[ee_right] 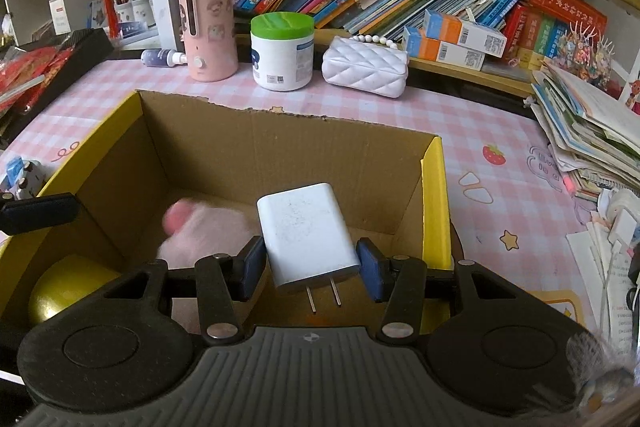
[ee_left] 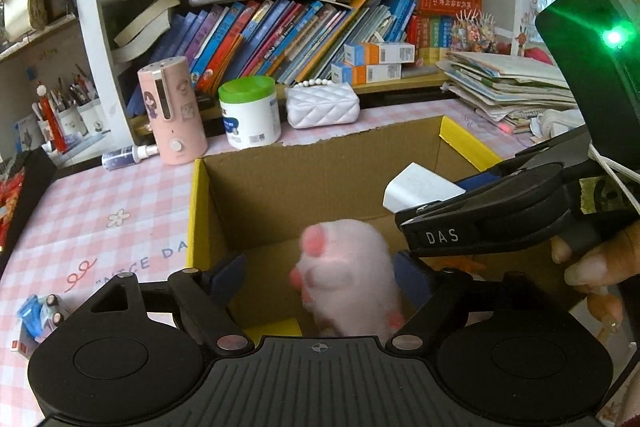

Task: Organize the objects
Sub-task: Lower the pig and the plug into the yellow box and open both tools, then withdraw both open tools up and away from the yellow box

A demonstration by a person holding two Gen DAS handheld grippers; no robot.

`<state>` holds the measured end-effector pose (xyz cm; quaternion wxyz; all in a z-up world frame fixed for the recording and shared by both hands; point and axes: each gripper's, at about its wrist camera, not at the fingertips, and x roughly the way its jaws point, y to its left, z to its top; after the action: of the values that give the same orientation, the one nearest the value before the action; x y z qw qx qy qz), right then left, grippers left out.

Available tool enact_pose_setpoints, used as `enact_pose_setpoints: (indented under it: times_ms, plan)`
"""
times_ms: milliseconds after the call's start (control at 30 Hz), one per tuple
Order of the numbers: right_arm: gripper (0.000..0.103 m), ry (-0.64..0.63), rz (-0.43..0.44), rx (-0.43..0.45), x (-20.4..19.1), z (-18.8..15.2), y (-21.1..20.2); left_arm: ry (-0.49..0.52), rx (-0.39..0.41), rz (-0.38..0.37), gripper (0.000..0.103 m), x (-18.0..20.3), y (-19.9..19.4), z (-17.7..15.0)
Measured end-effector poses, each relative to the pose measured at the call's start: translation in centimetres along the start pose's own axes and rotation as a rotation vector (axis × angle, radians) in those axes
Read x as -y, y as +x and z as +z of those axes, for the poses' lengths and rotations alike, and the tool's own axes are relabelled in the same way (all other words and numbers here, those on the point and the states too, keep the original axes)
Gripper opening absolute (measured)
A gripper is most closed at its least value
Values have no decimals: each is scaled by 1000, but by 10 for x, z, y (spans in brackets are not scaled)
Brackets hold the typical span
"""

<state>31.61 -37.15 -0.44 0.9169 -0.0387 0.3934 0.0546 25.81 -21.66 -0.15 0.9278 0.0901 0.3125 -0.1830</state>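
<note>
A: Item one, left claw (ee_left: 320,279)?
B: Wide. The pads stand clear of the pink plush paw (ee_left: 348,275), which is blurred and lies between them, low inside the box (ee_left: 320,163). I judge it just let go.

A: Item two, right claw (ee_right: 310,263)?
B: Clamped on the white charger (ee_right: 308,231). Pads press its two narrow sides; the prongs point back toward the camera. It hangs over the box, near the right wall.

A: Charger, condition?
B: Flat white block, rounded corners, faint scuffs on the broad face, two bare metal prongs. Hard and smooth, so it could slip if the grip slackens early.

A: Paw, condition?
B: Soft, fuzzy, pale pink with darker pink toe pads. Blur hides finer detail.

A: Box?
B: Open cardboard, brown inside, yellow on the side flaps, torn rear edge. It sits on the bench (ee_right: 500,131), which has a pink checked cover. A gold round thing (ee_right: 68,287) lies in its near-left corner.

A: Step in hand?
B: Loading the box: paw in, charger due.

A: Next move calls for?
B: Probably lowering the charger toward the bare floor right of the paw, then spreading the right claw. The left claw should lift clear first; the two are close together over the box.

A: Still on the bench?
B: Pink cylinder (ee_right: 208,31), green-lidded tub (ee_right: 282,51), white purse (ee_right: 366,65), all behind the box.
</note>
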Motion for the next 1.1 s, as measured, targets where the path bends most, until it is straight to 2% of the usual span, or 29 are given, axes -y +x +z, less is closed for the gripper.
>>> enact_pose_setpoints:
  times_ms: [233, 333, 633, 1100]
  plan:
    - [48, 32, -2, 33, 0, -1, -7, -5, 31, -1, 84, -2, -12, 0]
    - [52, 37, -12, 68, -2, -2, -16, -19, 49, -1, 85, -5, -20, -1]
    - [54, 80, -32, 162, -11, -7, -48, -42, 101, 7, 85, -8, -48, -7]
    - [54, 151, -81, 217, -23, -41, -92, -68, 140, 16, 86, -12, -89, -31]
